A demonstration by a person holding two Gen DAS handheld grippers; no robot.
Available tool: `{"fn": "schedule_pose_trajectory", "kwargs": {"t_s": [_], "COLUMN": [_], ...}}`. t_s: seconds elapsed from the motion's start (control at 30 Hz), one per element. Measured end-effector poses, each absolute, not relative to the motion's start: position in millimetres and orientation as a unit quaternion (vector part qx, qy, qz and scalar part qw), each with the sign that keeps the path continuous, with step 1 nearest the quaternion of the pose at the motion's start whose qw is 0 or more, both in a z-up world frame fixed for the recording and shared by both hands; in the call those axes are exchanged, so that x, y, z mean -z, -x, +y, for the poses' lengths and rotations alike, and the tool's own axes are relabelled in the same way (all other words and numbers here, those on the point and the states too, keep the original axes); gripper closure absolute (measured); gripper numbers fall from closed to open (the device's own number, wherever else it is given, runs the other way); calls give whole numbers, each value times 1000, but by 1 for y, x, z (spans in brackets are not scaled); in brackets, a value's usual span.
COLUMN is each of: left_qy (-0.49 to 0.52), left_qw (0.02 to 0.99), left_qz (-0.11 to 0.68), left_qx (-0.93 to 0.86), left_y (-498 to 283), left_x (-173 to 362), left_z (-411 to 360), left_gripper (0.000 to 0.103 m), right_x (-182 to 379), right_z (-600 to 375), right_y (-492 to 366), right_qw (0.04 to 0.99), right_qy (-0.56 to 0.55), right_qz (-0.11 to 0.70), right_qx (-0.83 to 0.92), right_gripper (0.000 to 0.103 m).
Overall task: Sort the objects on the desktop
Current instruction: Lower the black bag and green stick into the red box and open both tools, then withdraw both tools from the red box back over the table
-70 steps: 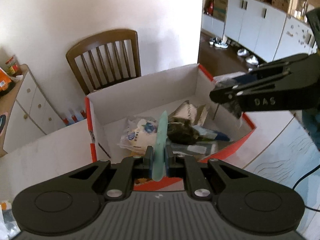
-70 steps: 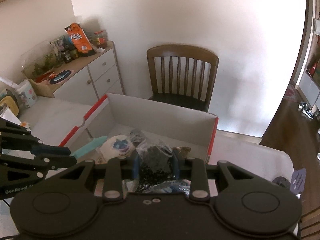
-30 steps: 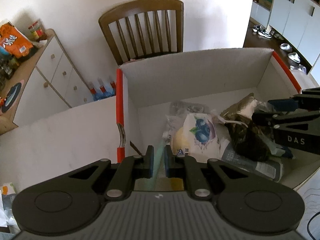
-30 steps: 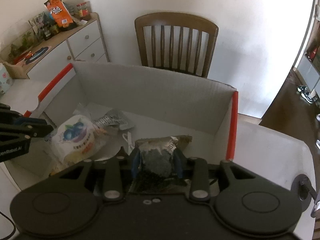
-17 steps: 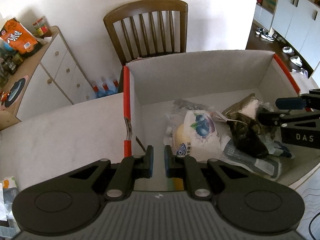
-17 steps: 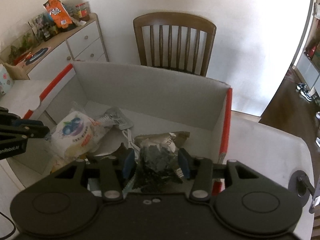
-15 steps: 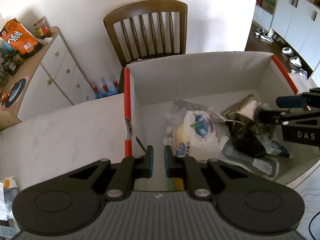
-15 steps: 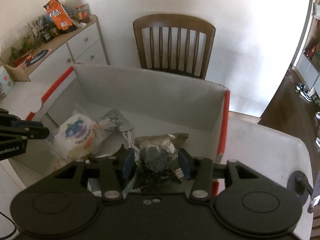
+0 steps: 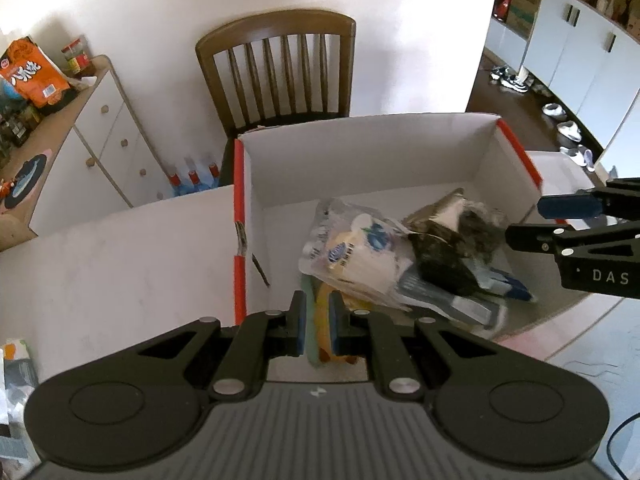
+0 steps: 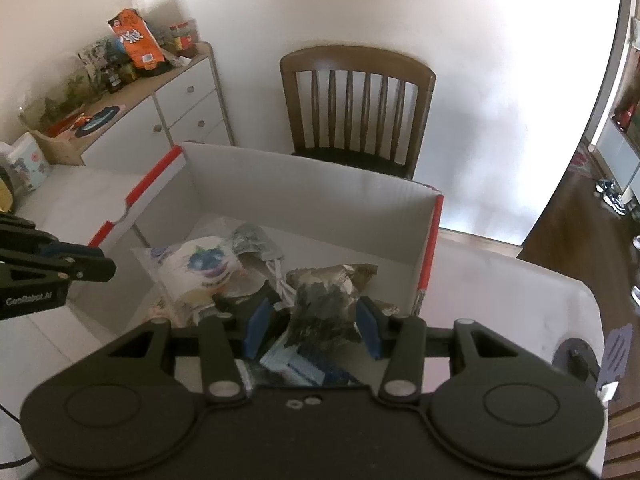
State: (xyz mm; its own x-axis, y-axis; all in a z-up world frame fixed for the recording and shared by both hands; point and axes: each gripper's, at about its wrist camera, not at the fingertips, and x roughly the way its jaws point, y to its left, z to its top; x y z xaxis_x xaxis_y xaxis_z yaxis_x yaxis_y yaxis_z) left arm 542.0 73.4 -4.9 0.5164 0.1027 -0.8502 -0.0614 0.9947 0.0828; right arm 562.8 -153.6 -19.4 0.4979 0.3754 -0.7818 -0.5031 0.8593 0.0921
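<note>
A white cardboard box (image 9: 360, 160) (image 10: 312, 208) with red edges stands on the table and holds several packets. A blueberry-print packet (image 9: 352, 252) (image 10: 200, 264) lies in its middle. To its right is a dark crinkled packet (image 9: 444, 264) (image 10: 320, 304). My right gripper (image 10: 312, 328) (image 9: 524, 222) hangs open over the dark packet, with both pads off it. My left gripper (image 9: 318, 312) (image 10: 108, 264) is shut above the box's near left part and grips nothing. Through its slit I see a mint-green strip (image 9: 310, 340) and a yellow packet (image 9: 324, 320) lying in the box.
A wooden chair (image 9: 280, 64) (image 10: 356, 112) stands behind the box. A white sideboard (image 9: 100, 152) (image 10: 172, 120) with snack bags stands at the left. White tabletop (image 9: 120, 272) spreads left of the box. A round black thing (image 10: 576, 356) sits near the table's right edge.
The right jaws have spread and let go of the dark packet, which now lies in the box. The green strip has left the left jaws. Both grippers have lifted slightly.
</note>
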Motion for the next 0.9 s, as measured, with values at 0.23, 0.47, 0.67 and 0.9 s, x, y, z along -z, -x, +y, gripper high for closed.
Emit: {"fn": "schedule_pose_trajectory", "kwargs": {"t_s": [0.23,0.47,0.67,0.9], "left_qy": [-15,-20,-29,-29], "left_qw": [875,879,882,885], "left_qz": [482,476,469,463], "left_qx": [-41,-36,-31,-32], "left_y": [-525,-507,-490,-475], "left_x": [-8,-15,-20,-22], "left_z": [65,56,47,42], "left_gripper": [93,93,93,73], "right_x": [7,-2,-11,-16], "right_z": [-156,-160,-166,-173], "right_y": [-542,-520,-503,-480], "right_qw": [858,858,860,862], "right_qy": [79,83,76,83], "right_qz": [428,421,413,404], "right_qx": [-274,-281,-290,-294], "right_gripper": [55,53,43,40]}}
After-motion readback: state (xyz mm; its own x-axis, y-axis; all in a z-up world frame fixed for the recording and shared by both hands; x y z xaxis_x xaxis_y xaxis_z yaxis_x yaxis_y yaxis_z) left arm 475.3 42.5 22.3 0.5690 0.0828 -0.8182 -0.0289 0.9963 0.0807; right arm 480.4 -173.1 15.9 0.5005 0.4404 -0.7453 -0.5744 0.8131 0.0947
